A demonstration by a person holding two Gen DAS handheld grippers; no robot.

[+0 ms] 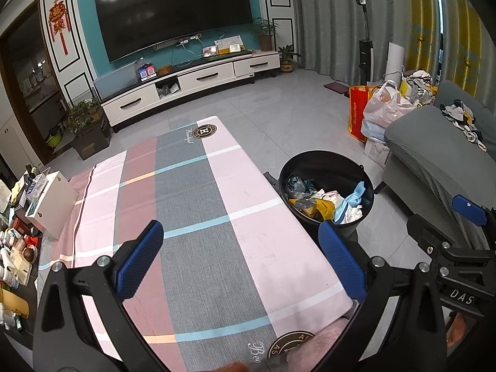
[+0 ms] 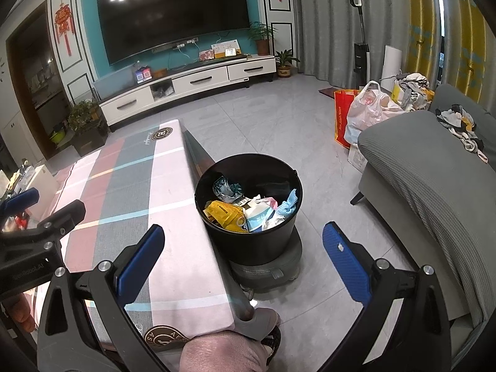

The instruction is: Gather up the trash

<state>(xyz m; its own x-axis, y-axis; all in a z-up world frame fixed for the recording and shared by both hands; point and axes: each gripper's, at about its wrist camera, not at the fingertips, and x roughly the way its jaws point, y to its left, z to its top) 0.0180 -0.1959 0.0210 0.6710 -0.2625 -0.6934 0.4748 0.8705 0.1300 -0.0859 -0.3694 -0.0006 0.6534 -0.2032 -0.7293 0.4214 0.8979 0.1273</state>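
Both grippers hung with jaws spread wide and nothing between them. The left gripper [image 1: 240, 260] hovered over the bare checked tablecloth [image 1: 192, 204]; the right gripper [image 2: 243, 266] hung off the table's right edge, nearer the black bin [image 2: 248, 214]. The bin stood on the floor just right of the table, ahead of the right jaws, already holding crumpled wrappers [image 2: 248, 210]. No loose trash showed on the cloth.
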